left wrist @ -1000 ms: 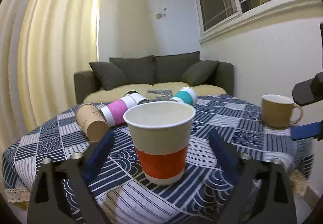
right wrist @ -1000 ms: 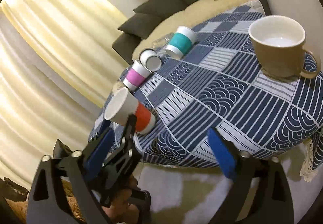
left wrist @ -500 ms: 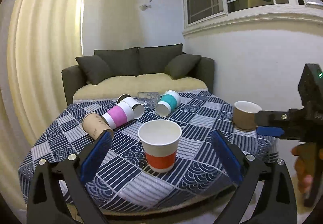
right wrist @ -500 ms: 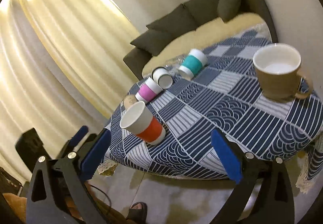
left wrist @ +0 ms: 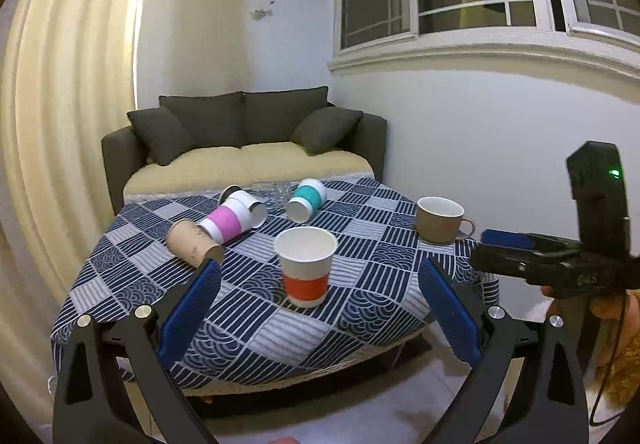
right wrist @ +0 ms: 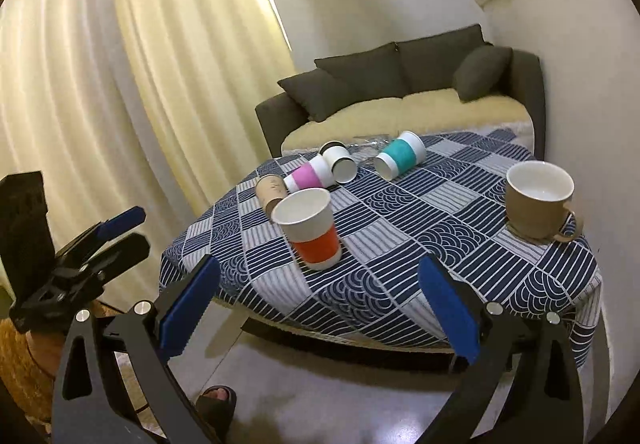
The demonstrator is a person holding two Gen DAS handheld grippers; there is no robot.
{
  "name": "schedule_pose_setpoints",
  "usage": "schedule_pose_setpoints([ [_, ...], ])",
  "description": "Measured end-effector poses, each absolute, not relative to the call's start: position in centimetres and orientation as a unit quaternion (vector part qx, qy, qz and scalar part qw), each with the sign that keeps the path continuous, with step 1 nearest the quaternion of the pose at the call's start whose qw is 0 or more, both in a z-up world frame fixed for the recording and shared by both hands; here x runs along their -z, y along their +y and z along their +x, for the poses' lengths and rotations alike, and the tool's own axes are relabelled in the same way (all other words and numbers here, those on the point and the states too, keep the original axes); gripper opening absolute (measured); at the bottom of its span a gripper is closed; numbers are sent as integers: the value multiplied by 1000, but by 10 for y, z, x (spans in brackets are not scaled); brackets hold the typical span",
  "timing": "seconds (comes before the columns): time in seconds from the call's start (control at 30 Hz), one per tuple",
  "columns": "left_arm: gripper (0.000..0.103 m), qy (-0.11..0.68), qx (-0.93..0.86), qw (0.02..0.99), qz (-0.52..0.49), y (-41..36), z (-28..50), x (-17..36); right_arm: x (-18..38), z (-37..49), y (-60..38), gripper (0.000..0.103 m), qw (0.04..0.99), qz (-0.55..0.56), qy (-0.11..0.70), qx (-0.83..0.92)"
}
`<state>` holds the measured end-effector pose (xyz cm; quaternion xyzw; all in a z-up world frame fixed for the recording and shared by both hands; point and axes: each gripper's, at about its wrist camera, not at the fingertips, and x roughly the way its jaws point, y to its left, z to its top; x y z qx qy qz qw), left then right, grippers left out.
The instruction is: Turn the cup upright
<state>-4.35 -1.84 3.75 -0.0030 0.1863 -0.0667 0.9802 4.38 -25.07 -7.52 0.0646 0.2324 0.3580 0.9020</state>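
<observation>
On the patterned blue-and-white tablecloth (left wrist: pixel 372 320), from left to right, a plain brown paper cup (left wrist: pixel 194 244), a pink-banded cup (left wrist: pixel 226 222) and a teal-banded cup (left wrist: pixel 306 198) are seen lying down, while the orange-banded white paper cup (left wrist: pixel 306 268) is left standing upright near the front edge. Since 1 second ago the left gripper (left wrist: pixel 320 312) has been drawn back from around that cup, jaws wide and empty, so this flip is judged done. Only the right wrist view shows the left gripper from outside, and the right gripper (right wrist: pixel 320 304) is likewise spread wide, holding nothing.
</observation>
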Motion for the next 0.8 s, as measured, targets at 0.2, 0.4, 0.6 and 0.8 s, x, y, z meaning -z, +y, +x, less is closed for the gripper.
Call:
schedule_pose_setpoints([
  [0.2, 96, 194, 56, 979, -26, 4, -53, -26, 73, 23, -234, 98, 915, 20, 204, -349],
  [0.4, 96, 189, 43, 980, -44, 17, -55, -28, 81, 26, -217, 98, 913, -2, 205, -353],
  [0.6, 96, 195, 34, 979, -42, 19, -48, -23, 86, 26, -209, 98, 915, -25, 195, -353],
  [0.8, 96, 200, 31, 978, -41, 15, -42, -20, 88, 32, -214, 98, 916, -15, 198, -350],
])
